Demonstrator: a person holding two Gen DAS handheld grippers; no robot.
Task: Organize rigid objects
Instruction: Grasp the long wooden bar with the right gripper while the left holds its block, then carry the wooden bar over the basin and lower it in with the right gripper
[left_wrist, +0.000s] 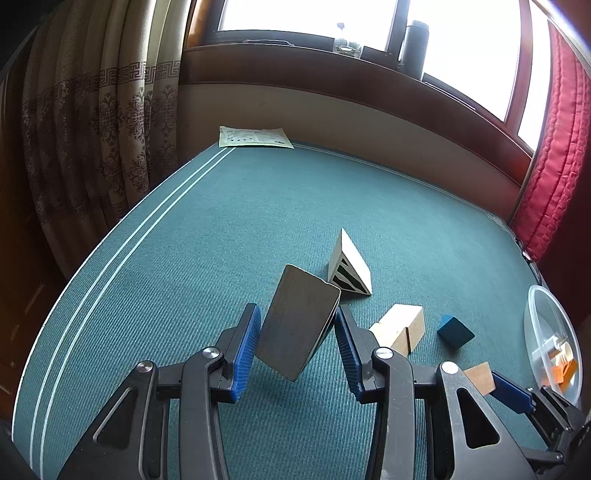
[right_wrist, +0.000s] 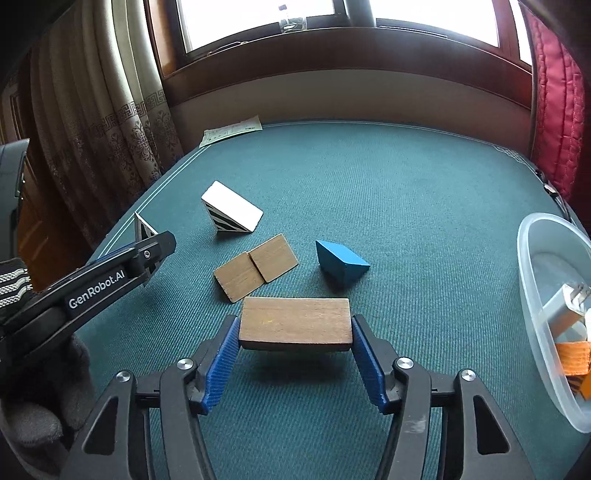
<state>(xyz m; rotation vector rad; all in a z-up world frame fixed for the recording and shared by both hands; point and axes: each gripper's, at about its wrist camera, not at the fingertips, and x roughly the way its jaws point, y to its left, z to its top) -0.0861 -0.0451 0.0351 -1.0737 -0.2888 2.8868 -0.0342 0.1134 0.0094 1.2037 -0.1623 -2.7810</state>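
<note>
Left gripper (left_wrist: 297, 341) clamps a tilted striped wedge (left_wrist: 298, 325), its patterned face largely hidden. Right gripper (right_wrist: 294, 345) grips a brown wooden block (right_wrist: 294, 323) above the green tabletop (right_wrist: 406, 206). Clear bin (right_wrist: 532, 295), right edge, is cut off.

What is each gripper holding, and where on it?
Left gripper: a tilted dark-faced wedge block, by opposite sides. Right gripper: a flat brown wooden block, by both short ends.
</note>
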